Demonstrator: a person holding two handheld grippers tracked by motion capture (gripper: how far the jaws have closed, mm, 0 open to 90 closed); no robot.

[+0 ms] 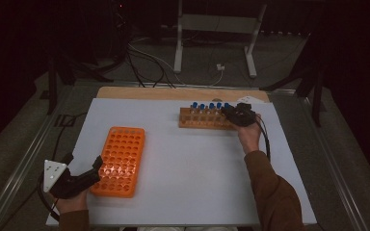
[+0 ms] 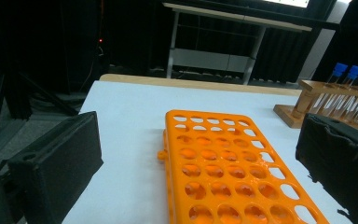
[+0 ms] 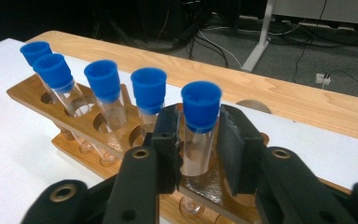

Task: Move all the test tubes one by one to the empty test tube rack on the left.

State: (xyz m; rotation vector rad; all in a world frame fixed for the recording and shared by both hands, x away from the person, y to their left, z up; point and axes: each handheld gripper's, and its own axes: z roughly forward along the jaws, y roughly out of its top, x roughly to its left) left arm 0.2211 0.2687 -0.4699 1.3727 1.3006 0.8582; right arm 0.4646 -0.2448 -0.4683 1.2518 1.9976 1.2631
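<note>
- High view: the orange rack (image 1: 119, 161) is seen lying flat at the left of the white worktop (image 1: 188, 178), with every visible well empty. No tube is seen transferred, so the work is judged to be at its start.
- High view: the wooden rack (image 1: 203, 119) is found at the far right, with blue-capped tubes standing in it. The right claw (image 1: 234, 115) is placed at its right end; the left claw (image 1: 94, 166) is held at the orange rack's near left corner.
- Left gripper view: the left claw (image 2: 196, 168) is seen spread wide, with nothing between its jaws. The orange rack lies flat ahead, its holes bare. It is judged to be waiting to steady the rack.
- Right gripper view: the right claw (image 3: 197, 142) is seen pinching the end tube (image 3: 198, 135) just below its blue cap (image 3: 201, 106). The tube is seated in the wooden rack; four others (image 3: 107, 95) are lined up beside it.
- Left to do, as judged: lifting this tube, carrying it across, seating it, then the rest.
</note>
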